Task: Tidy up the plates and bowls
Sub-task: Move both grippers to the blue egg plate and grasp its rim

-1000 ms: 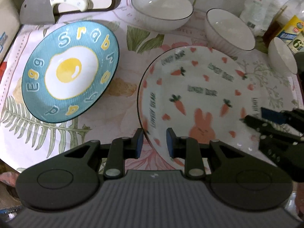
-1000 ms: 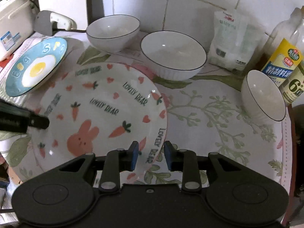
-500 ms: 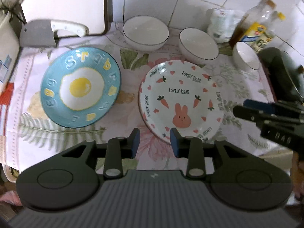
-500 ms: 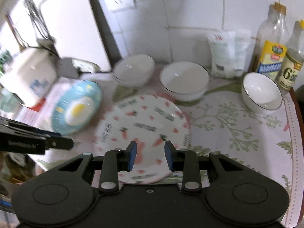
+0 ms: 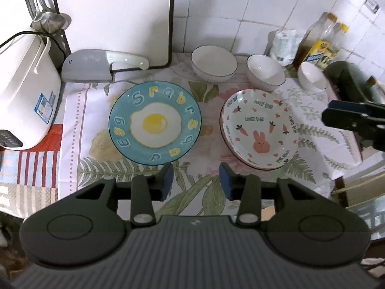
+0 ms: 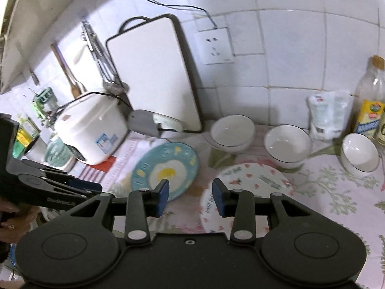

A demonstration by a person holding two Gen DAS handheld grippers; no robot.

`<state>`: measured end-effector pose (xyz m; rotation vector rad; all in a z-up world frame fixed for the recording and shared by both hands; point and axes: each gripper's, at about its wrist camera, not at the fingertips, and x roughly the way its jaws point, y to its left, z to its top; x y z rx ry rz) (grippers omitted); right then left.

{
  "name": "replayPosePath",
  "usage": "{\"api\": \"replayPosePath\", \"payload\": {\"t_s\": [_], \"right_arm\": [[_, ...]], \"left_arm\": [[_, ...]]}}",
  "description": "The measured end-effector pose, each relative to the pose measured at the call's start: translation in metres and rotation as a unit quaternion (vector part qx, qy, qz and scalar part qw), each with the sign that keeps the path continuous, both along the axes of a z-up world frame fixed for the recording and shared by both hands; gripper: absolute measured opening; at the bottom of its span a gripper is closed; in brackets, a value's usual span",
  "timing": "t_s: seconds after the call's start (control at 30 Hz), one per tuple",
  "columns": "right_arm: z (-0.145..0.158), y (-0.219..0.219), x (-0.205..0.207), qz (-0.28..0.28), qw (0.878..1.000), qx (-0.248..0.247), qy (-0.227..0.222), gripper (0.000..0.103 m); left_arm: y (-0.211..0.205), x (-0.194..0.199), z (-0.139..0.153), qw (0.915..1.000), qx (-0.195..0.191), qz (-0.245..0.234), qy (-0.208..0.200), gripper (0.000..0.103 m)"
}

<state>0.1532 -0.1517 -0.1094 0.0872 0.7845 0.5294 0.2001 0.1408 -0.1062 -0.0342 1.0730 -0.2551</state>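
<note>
Both tools (image 5: 196, 179) (image 6: 190, 193) now higher, jaws freshly parted, empty, above flat carrot-and-rabbit plate (image 5: 258, 130).

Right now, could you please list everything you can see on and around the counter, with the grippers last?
egg plate: 1, blue, left on cloth
rabbit plate: 1, white with carrots, right of it
bowls: 3, white, row behind plates
cleaver: 1, grey, white handle, behind egg plate
cutting board: 1, white, against wall
rice cooker: 1, white, far left
bottles: 2, yellow labels, back right
bag: 1, white, beside bottles
left gripper: open, empty
right gripper: open, empty
</note>
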Motion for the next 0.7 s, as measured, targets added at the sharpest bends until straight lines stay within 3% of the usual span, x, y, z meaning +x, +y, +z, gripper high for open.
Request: {"api": "replayPosePath", "payload": {"t_s": [0.1, 0.23, 0.5, 0.7], "right_arm": [[-0.001, 0.015, -0.002, 0.006, 1.0, -0.008, -0.004, 0.049], [-0.007, 0.035, -0.004, 0.023, 1.0, -0.007, -0.015, 0.064], [-0.037, 0.067, 0.015, 0.035, 0.998, 0.015, -0.048, 0.073], [-0.08, 0.088, 0.055, 0.038, 0.999, 0.017, -0.028, 0.073]], "left_arm": [[0.019, -0.001, -0.002, 1.0, -0.009, -0.003, -0.004, 0.047], [0.041, -0.001, -0.009, 0.9999, -0.004, 0.01, -0.013, 0.056], [0.083, 0.004, -0.03, 0.9978, -0.013, 0.049, -0.043, 0.075], [0.104, 0.021, -0.056, 0.9916, -0.016, 0.093, -0.089, 0.078]]}}
